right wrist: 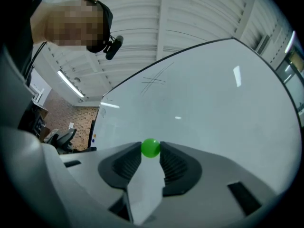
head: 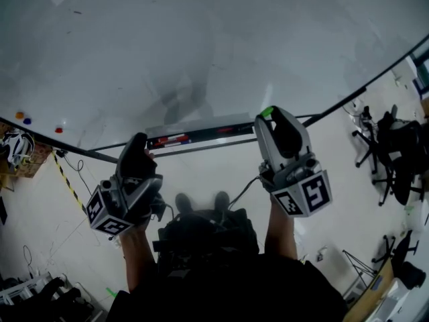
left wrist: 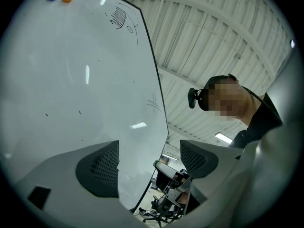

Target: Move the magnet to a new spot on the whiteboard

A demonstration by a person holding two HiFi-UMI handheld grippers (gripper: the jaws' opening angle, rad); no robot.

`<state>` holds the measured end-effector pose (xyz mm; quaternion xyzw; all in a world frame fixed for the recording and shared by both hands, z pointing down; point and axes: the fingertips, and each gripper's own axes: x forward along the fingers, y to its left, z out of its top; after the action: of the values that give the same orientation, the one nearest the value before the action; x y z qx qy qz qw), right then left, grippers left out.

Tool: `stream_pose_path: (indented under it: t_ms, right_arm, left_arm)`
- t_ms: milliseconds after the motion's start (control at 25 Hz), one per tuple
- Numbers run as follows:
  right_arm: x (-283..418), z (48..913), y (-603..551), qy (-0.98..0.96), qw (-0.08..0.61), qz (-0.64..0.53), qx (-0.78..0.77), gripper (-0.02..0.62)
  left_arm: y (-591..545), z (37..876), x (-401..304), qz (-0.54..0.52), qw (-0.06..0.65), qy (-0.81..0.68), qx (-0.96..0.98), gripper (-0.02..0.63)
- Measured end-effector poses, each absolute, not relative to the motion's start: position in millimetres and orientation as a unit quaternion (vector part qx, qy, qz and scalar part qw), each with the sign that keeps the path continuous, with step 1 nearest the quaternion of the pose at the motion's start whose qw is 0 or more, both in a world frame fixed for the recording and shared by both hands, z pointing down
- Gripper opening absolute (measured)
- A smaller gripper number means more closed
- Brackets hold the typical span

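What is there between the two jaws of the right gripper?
A small green magnet, clamped at the tips of the right gripper; the right gripper view shows it.

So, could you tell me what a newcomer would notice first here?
The green magnet pinched in the right gripper's fingers, in front of the wide whiteboard. The left gripper is open and empty; a few coloured magnets sit at the board's left edge in the head view.

Left tool (left wrist: 149,156) wide apart; right tool (right wrist: 151,152) tight around magnet (right wrist: 151,147).
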<state>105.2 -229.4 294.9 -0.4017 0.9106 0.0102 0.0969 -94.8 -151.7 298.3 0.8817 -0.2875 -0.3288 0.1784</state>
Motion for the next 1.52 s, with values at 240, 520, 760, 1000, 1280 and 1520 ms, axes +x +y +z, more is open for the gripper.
stream_pose_path:
  t_ms: [240,520,760,1000,1280,1520]
  right_arm:
    - [119.5,297.6,-227.1,0.926,0.115,-0.004,-0.360,0.150]
    - [137.4,307.3,-217.0,0.938,0.137,-0.031,-0.318,0.150]
    - [137.9,305.1,-198.4,0.938,0.150,-0.036,-0.310,0.150]
    - [124.6,297.5,-167.4,0.934,0.143,-0.020,-0.328,0.150]
    - [89.3,291.4,-112.3,0.925,0.120,-0.012,-0.360,0.150]
    - [65.0,293.0,-49.1,0.918,0.090,-0.002,-0.387,0.150]
  left_arm:
    - [-144.2,298.1,-75.4,-0.329,0.172,-0.320,0.871,0.400]
    - [-121.1,301.6,-53.1,-0.319,0.173,-0.358,0.860,0.400]
    - [-103.0,293.9,-52.2,-0.316,0.153,-0.365,0.862,0.400]
    - [-78.9,290.7,-68.9,-0.331,0.152,-0.336,0.869,0.400]
    - [-30.9,296.0,-116.9,-0.349,0.168,-0.310,0.869,0.400]
    - [8.0,312.8,-140.9,-0.372,0.197,-0.271,0.866,0.400]
